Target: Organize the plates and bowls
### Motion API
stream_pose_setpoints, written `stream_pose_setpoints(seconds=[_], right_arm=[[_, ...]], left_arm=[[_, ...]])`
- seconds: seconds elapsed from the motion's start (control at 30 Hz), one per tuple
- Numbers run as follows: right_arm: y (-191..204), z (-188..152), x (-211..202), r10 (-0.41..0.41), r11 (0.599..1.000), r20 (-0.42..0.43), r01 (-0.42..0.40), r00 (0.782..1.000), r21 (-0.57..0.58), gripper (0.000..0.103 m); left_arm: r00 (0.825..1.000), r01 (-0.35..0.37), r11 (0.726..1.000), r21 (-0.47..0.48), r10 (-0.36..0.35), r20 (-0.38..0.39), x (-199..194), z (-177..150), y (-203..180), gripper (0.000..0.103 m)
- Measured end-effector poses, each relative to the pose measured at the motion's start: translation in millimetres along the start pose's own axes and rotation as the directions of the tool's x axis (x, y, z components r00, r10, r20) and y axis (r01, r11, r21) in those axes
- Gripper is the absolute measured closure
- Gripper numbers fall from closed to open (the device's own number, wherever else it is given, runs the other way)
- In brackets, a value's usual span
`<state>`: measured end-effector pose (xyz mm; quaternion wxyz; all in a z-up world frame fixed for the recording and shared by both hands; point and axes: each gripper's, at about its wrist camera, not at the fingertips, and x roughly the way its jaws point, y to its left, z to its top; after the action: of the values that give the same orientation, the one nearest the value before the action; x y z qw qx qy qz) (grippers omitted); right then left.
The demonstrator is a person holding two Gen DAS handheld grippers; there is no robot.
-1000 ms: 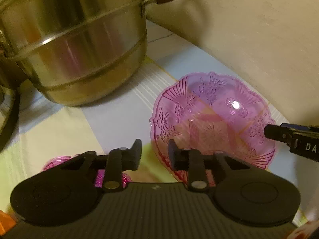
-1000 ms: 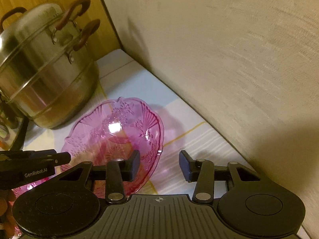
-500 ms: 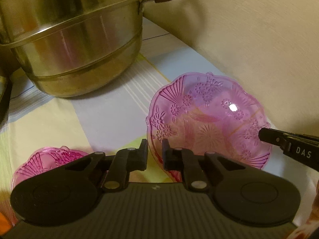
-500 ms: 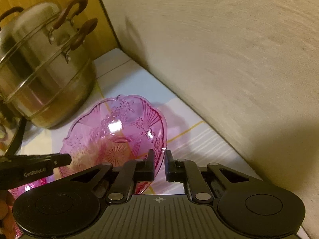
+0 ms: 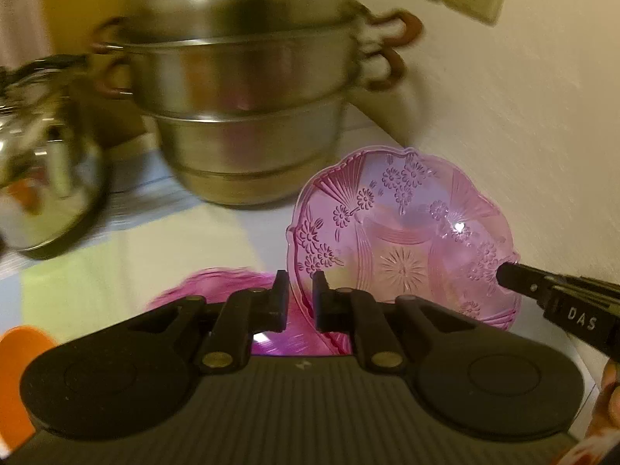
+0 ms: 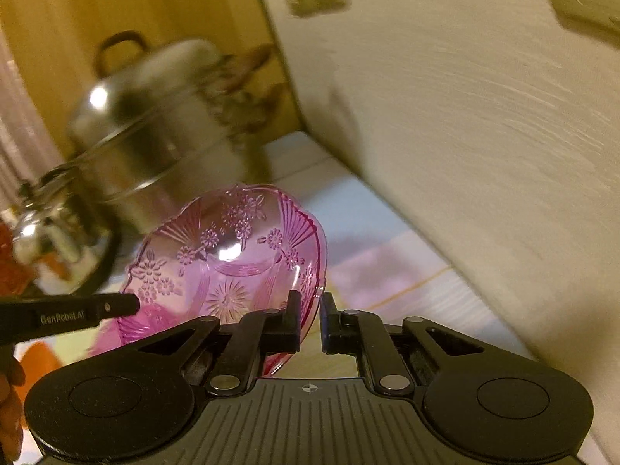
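A pink patterned glass bowl (image 5: 403, 240) is held off the table between both grippers. My left gripper (image 5: 300, 298) is shut on its left rim. My right gripper (image 6: 310, 317) is shut on its right rim; its tip shows in the left wrist view (image 5: 550, 290). The bowl also shows in the right wrist view (image 6: 224, 263), tilted, with the left gripper's tip (image 6: 77, 312) at its far rim. A second pink bowl (image 5: 217, 290) lies on the table below, partly hidden by my left gripper.
A large stacked steel steamer pot (image 5: 248, 89) stands behind the bowl on the striped tablecloth (image 5: 135, 240). A steel kettle (image 5: 42, 170) is at the left. An orange object (image 5: 19, 368) sits at the lower left. A wall (image 6: 484, 135) runs close on the right.
Both grippers closed on the bowl's opposite rims and lifted it off the table. The views rose and tilted, so the pot's lid and wall sockets now show.
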<state>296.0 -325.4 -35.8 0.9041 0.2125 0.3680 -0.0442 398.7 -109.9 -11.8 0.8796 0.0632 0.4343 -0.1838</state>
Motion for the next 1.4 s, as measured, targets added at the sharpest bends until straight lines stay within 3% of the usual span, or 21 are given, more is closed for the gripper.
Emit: stream_pose_setpoints(seconds=[0.27,0.47,0.7,1.27,1.4], right_arm=[[66,-18,4,0.090,0.989,-0.032,-0.093,0.995,-0.111,0.094],[102,-42,26,0.090,0.966,-0.092,-0.109,0.992,-0.235,0.093],[112,-56,48,0.063,0.953,-0.134,-0.099,0.989,-0.286,0.093],[122,-68,64,0.011,0.925,-0.143,-0.064,0.990,-0.374,0.092],[121,-71,65,0.007,0.914,-0.112,-0.052,0.994,-0.402,0.079]], left_arm=[[0.996,-0.094,0.989,-0.110,0.094,-0.005,-33,-40,57,0.092],[0.992,-0.124,0.977,-0.175,0.119,-0.043,-28,-72,91,0.092],[0.992,-0.119,0.971,-0.206,0.106,-0.073,-11,-85,102,0.092],[0.987,-0.142,0.968,-0.209,0.123,-0.099,7,-92,108,0.091],[0.983,-0.178,0.963,-0.201,0.164,-0.086,7,-94,107,0.080]])
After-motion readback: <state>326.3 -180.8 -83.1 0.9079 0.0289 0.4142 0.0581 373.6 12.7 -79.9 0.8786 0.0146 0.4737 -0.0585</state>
